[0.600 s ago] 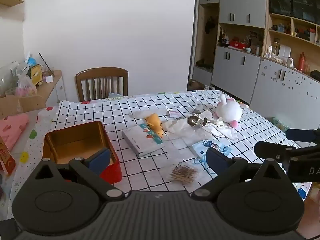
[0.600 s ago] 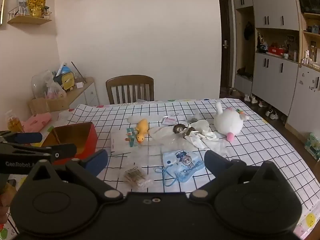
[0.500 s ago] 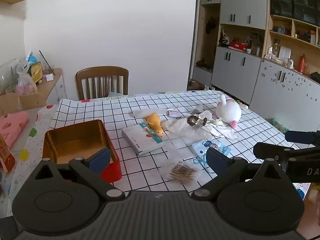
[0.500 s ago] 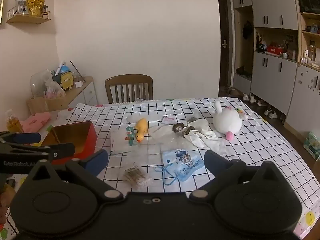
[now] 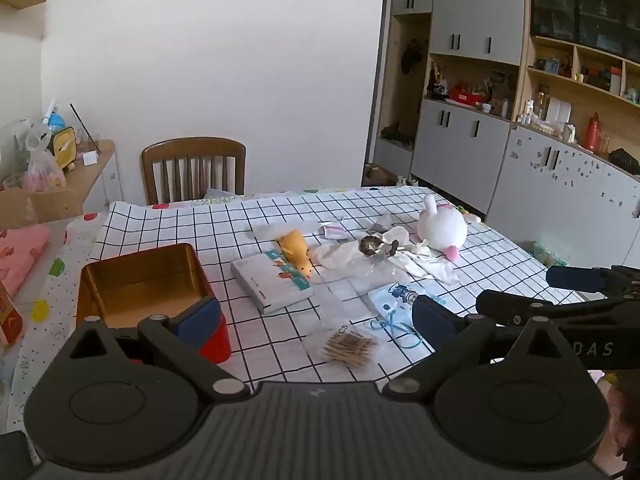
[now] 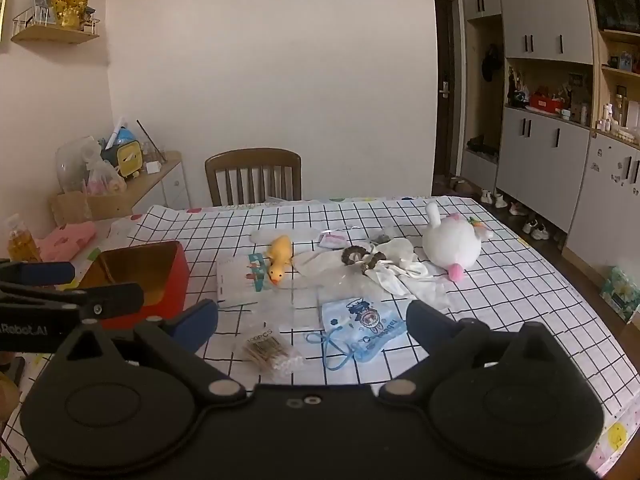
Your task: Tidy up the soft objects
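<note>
- White plush toy with pink bits lies on its side, far ahead of the right gripper, beyond its right finger.
- Yellow plush duck lies head-down ahead, left of centre, its beak on a white box.
- Crumpled white cloth between duck and plush toy; blue printed pouch just ahead, between the fingers.
- Red tin, gold inside, nothing visible in it, sits right at the left finger of the left gripper.
- Bag of cotton swabs between left gripper's fingers.
- Both grippers spread wide, gripping nothing, above the near edge of the checked tablecloth.
</note>
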Motion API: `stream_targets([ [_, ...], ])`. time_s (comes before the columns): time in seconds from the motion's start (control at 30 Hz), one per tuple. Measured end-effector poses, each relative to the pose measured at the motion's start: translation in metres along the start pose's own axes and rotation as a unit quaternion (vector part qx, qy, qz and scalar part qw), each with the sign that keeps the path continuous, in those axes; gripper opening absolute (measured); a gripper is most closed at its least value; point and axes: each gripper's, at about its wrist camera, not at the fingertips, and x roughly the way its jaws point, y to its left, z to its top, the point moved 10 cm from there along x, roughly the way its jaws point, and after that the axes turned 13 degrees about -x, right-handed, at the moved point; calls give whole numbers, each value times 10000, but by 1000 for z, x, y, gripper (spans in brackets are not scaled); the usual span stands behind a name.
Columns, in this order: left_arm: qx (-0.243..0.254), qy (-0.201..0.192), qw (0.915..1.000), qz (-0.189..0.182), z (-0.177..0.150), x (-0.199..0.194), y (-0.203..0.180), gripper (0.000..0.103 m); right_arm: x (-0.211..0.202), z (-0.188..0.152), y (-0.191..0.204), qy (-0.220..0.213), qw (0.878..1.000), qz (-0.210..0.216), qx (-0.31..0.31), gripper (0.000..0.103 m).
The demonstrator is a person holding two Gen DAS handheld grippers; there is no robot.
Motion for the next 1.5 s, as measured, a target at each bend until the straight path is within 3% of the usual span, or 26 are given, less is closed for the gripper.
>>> stream_targets([
  [1.5, -37, 30, 9999, 100, 1, 14, -9, 102, 4, 0, -11, -75, 9998, 124, -117, 98],
])
